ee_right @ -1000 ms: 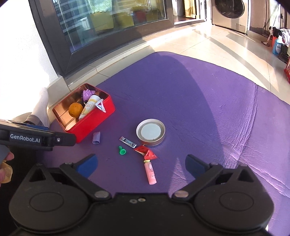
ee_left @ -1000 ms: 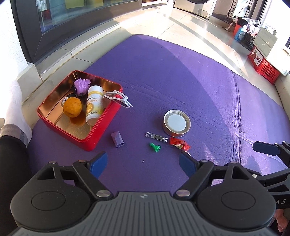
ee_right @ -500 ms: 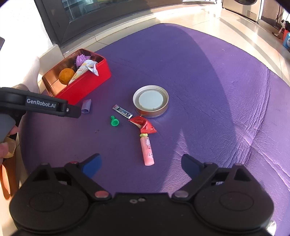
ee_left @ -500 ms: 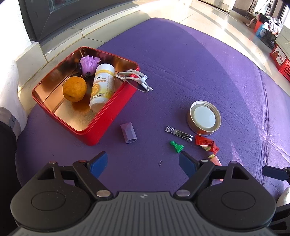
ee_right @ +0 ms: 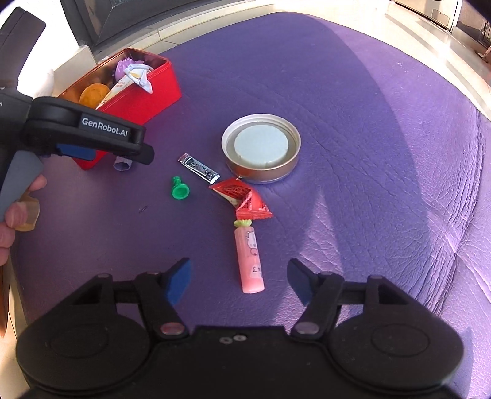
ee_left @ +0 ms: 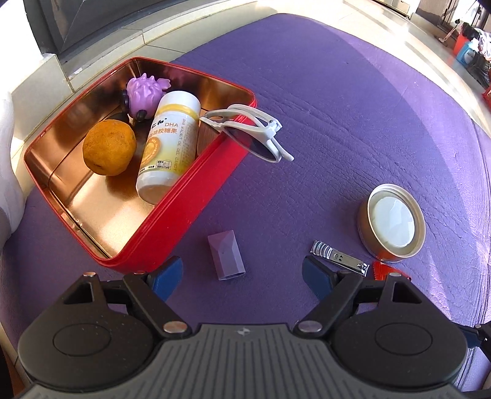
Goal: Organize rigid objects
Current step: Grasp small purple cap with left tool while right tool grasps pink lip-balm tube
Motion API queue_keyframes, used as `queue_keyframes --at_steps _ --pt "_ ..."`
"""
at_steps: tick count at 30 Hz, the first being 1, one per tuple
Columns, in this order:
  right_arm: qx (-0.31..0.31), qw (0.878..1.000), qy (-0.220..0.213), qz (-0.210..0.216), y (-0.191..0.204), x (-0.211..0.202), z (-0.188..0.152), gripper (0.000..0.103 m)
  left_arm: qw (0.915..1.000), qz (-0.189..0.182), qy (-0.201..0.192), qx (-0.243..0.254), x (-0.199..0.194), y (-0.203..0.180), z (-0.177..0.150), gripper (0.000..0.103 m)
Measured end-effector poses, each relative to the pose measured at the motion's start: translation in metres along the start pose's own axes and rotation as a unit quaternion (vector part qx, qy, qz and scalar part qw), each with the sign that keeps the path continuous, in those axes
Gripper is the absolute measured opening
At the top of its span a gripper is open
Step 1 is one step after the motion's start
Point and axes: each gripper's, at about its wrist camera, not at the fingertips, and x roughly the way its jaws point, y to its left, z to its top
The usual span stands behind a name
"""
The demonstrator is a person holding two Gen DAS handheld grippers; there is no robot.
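Note:
A red tin on the purple mat holds an orange, a white bottle and a purple toy; white sunglasses rest on its rim. My left gripper is open, with a small lilac cap lying between its fingertips. A nail clipper and a round metal lid lie to its right. My right gripper is open, around the lower end of a pink tube. A red wrapper and a green peg lie beyond.
The purple mat lies on a tiled floor by a dark window frame. The left gripper's body shows at the left of the right wrist view, over the red tin. A person's hand holds it.
Both grippers have moved forward and down toward the mat. The left one has closed in on the lilac cap, the right one on the pink tube. Both stay open.

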Motion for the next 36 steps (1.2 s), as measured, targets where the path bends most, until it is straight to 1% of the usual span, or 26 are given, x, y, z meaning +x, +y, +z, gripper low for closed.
queue_keyframes --at_steps 1,3,4,6,8,10,11,12,13,14,15,16,17,21,27,33,36 --pt "-0.002 1.0 0.0 -0.001 0.0 0.001 0.0 0.064 1.0 -0.001 0.002 0.0 0.003 0.0 0.001 0.081" --pt "-0.006 1.0 0.002 -0.002 0.001 0.005 0.002 0.055 1.0 0.0 0.005 -0.001 0.008 0.001 0.003 0.072" --pt "-0.007 1.0 0.002 -0.003 0.001 0.007 0.003 0.054 1.0 0.001 0.007 -0.003 0.011 0.002 0.004 0.07" --pt "-0.009 1.0 0.004 -0.008 0.002 0.01 0.004 0.048 0.9999 0.003 0.011 -0.007 0.015 0.003 0.005 0.063" --pt "-0.01 1.0 0.006 -0.008 0.002 0.012 0.004 0.045 1.0 0.006 0.007 -0.002 0.016 0.001 0.004 0.059" --pt "-0.014 1.0 0.002 -0.014 0.003 0.012 0.005 0.041 0.9999 0.01 0.003 0.008 0.015 -0.002 0.003 0.059" --pt "-0.014 1.0 0.002 -0.016 0.003 0.012 0.005 0.037 0.9999 0.01 0.003 0.008 0.015 -0.002 0.003 0.057" --pt "-0.015 1.0 0.001 -0.019 0.003 0.012 0.005 0.03 0.9999 0.011 0.002 0.006 0.015 -0.002 0.004 0.051" --pt "-0.017 1.0 0.0 -0.025 0.003 0.013 0.006 0.026 0.9999 0.012 0.002 0.002 0.014 -0.001 0.004 0.047" --pt "-0.02 0.999 0.0 -0.033 0.003 0.013 0.006 0.018 0.9999 0.014 0.002 -0.002 0.013 -0.001 0.005 0.037" --pt "-0.022 0.999 0.0 -0.036 0.004 0.013 0.006 0.014 0.9999 0.015 0.003 -0.002 0.013 -0.001 0.005 0.03" --pt "-0.023 0.999 0.0 -0.038 0.003 0.013 0.007 0.014 0.9999 0.016 0.003 0.0 0.012 -0.001 0.005 0.028" --pt "-0.023 0.999 0.002 -0.038 0.003 0.013 0.007 0.014 0.9998 0.018 0.003 0.002 0.012 -0.001 0.005 0.02" --pt "-0.023 0.999 0.001 -0.036 0.006 0.01 0.008 0.014 0.9993 0.032 -0.006 0.017 0.006 -0.004 0.005 0.02" --pt "0.01 1.0 -0.004 -0.018 0.006 -0.006 0.017 0.014 0.9995 0.022 -0.014 0.02 -0.014 -0.006 0.009 0.02" --pt "0.031 0.999 -0.033 -0.001 0.016 -0.034 0.031 0.014 0.9987 0.012 -0.037 0.033 -0.049 -0.004 0.007 0.02" --pt "0.035 0.998 -0.048 0.011 0.025 -0.05 0.036 0.014 0.9986 0.007 -0.044 0.029 -0.066 0.003 0.004 0.02"
